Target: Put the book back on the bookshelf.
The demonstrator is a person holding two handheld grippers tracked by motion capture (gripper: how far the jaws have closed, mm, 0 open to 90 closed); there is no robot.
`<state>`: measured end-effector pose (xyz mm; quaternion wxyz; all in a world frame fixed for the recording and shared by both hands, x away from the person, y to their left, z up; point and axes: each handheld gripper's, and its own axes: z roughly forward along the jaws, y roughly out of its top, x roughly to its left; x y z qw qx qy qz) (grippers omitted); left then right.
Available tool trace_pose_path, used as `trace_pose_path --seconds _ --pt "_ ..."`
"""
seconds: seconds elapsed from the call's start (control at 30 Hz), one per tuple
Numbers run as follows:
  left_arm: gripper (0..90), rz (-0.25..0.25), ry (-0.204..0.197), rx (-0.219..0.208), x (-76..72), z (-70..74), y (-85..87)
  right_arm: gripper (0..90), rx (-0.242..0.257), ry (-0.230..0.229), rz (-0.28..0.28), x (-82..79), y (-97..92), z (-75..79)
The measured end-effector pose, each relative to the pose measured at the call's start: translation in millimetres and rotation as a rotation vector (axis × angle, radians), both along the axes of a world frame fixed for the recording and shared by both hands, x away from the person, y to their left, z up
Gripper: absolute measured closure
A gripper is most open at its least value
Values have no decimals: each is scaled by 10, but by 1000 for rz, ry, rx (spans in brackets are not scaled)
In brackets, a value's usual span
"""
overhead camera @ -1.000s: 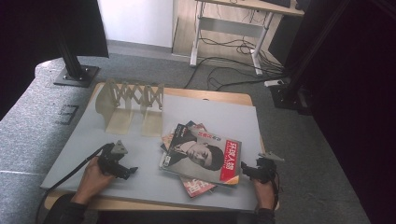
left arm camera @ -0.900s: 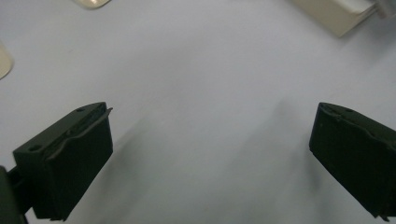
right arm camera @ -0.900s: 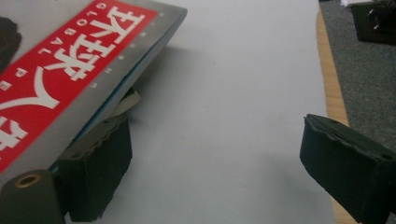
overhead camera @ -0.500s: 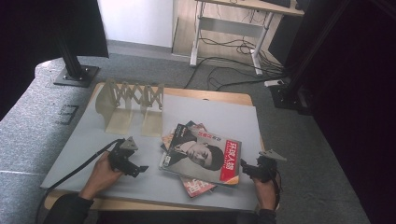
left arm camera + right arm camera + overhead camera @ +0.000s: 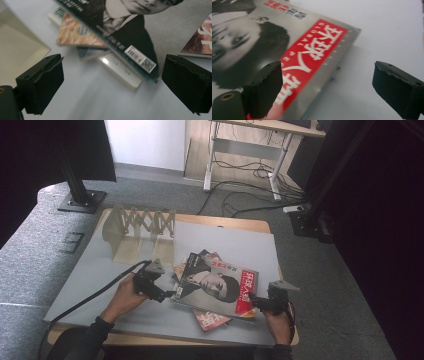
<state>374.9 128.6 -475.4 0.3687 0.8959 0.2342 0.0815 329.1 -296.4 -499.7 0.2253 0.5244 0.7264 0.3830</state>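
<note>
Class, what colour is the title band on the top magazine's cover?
Red with white lettering; right gripper view shows it best.

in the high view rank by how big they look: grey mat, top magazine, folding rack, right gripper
1. grey mat
2. top magazine
3. folding rack, close to the magazine in apparent size
4. right gripper

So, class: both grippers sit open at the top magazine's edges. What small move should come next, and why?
Probably ease the left gripper forward so its fingers straddle the top magazine's barcode corner. That corner lies just ahead of the open fingers, overhanging the stack, so one finger could slip under it. The right gripper is open too, at the red edge.
</note>
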Motion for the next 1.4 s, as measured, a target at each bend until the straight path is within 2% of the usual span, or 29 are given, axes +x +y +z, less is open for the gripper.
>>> trace_pose_path --seconds 0.07,0.1,0.2,0.27,0.3,0.4,0.43,0.47,0.57,0.63,0.7,0.87,1.07,1.4 --pt "45 -9 3 18 9 -42 -138 95 3 1 37 4 74 -1" --pt "42 -9 3 18 9 -42 -138 95 3 1 37 4 74 -1" --pt "21 -18 4 58 -11 -118 -249 96 9 19 67 18 129 -22" --pt "17 -18 6 60 -13 -132 -259 96 12 25 71 22 135 -29" --pt "26 -20 12 61 -14 -142 -267 98 14 32 80 29 145 -42" --pt "29 -35 45 16 -19 -179 -295 129 8 44 88 32 162 -53" --pt "29 -35 45 16 -19 -179 -295 129 5 43 95 33 166 -59" --pt "30 -55 61 0 -25 -202 -310 132 4 47 101 34 174 -65" --pt "47 -61 59 3 -36 -228 -331 136 7 48 107 39 180 -74" --pt "104 -69 59 -6 -53 -250 -352 145 20 55 105 42 178 -79" --pt "123 -63 44 4 -68 -251 -362 151 23 58 105 40 176 -79" --pt "130 -61 44 8 -93 -246 -366 149 36 57 107 47 171 -93" --pt "114 -64 58 27 -162 -240 -372 133 38 45 113 63 189 -111" --pt "112 -71 73 36 -285 -262 -361 117 39 36 127 120 216 -124"
